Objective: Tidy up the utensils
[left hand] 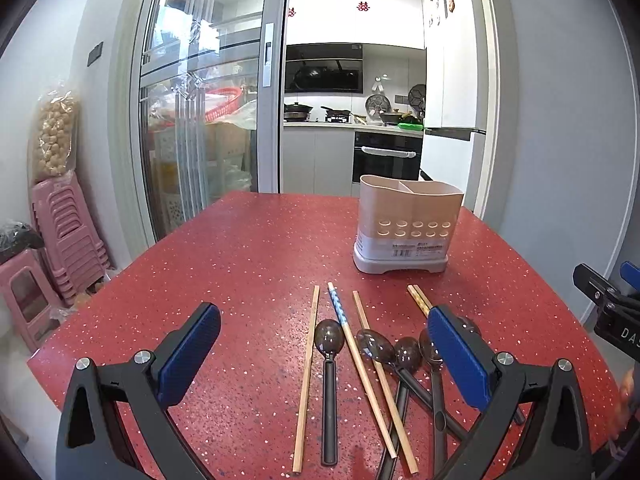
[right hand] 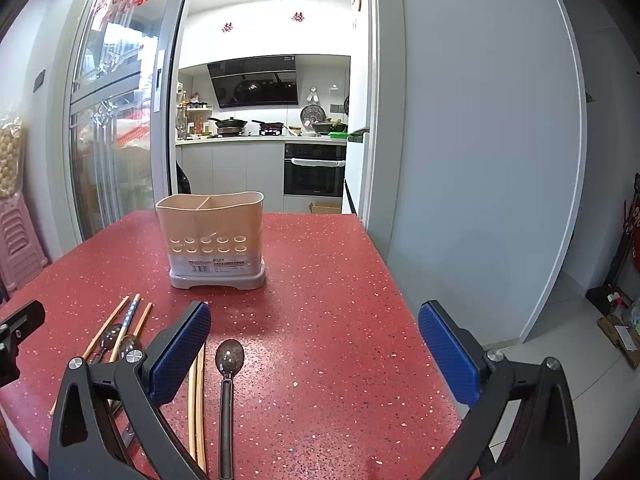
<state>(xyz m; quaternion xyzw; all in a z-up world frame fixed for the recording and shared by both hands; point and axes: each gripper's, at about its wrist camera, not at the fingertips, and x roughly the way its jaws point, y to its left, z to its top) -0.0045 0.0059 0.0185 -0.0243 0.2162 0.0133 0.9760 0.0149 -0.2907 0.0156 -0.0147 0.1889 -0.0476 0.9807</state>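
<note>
In the left wrist view the left hand-held gripper (left hand: pixel 324 344) is hovering spread over spoons (left hand: pixel 329 340) and chopsticks (left hand: pixel 307 376) lying on the red counter (left hand: pixel 248 264), the holder (left hand: pixel 404 224) standing at one o'clock, while in the right wrist view the right hand-held gripper (right hand: pixel 314 342) is hovering spread over one spoon (right hand: pixel 229 356), the holder (right hand: pixel 214 240) at eleven o'clock.

A red speckled table (left hand: pixel 240 264) is spread beneath and ahead of the jaws. Stacked pink stools (left hand: pixel 66 232) are seen far left of them. A kitchen with a black oven (left hand: pixel 387 157) is framed beyond.
</note>
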